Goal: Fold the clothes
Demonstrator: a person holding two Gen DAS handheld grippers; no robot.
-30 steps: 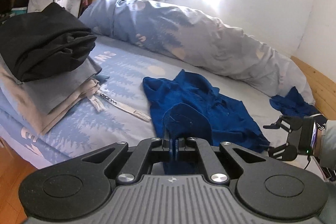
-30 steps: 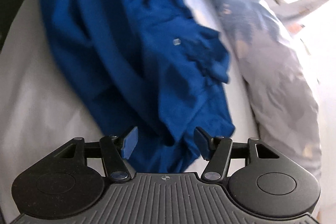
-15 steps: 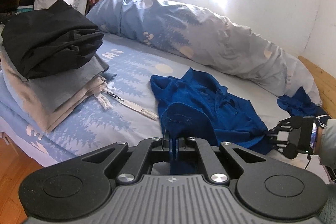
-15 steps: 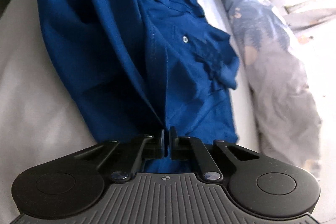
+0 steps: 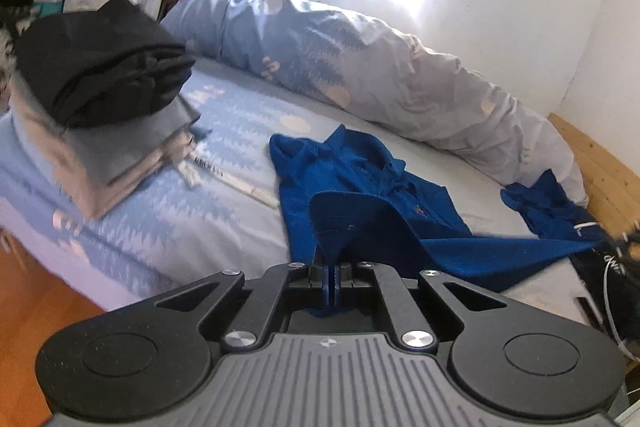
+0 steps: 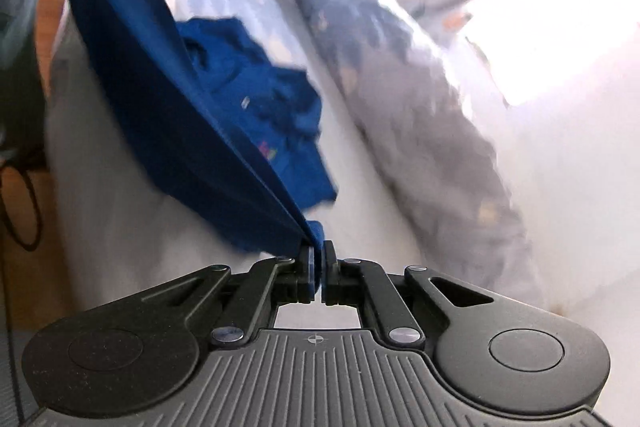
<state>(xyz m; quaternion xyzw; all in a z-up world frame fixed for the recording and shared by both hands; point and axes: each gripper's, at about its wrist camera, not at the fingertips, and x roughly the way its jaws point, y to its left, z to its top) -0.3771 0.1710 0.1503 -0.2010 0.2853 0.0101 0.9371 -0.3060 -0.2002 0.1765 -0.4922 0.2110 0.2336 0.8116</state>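
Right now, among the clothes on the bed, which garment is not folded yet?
The blue polo shirt, spread out and pinched at its edge by the left hand-held gripper. The black garment and the grey ones beneath it lie folded in a pile.

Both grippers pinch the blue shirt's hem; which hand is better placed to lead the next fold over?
Right, probably. The right gripper is shut on the blue shirt with its edge raised off the bed, so it can carry cloth across. The left gripper pinches a low corner and suits anchoring.
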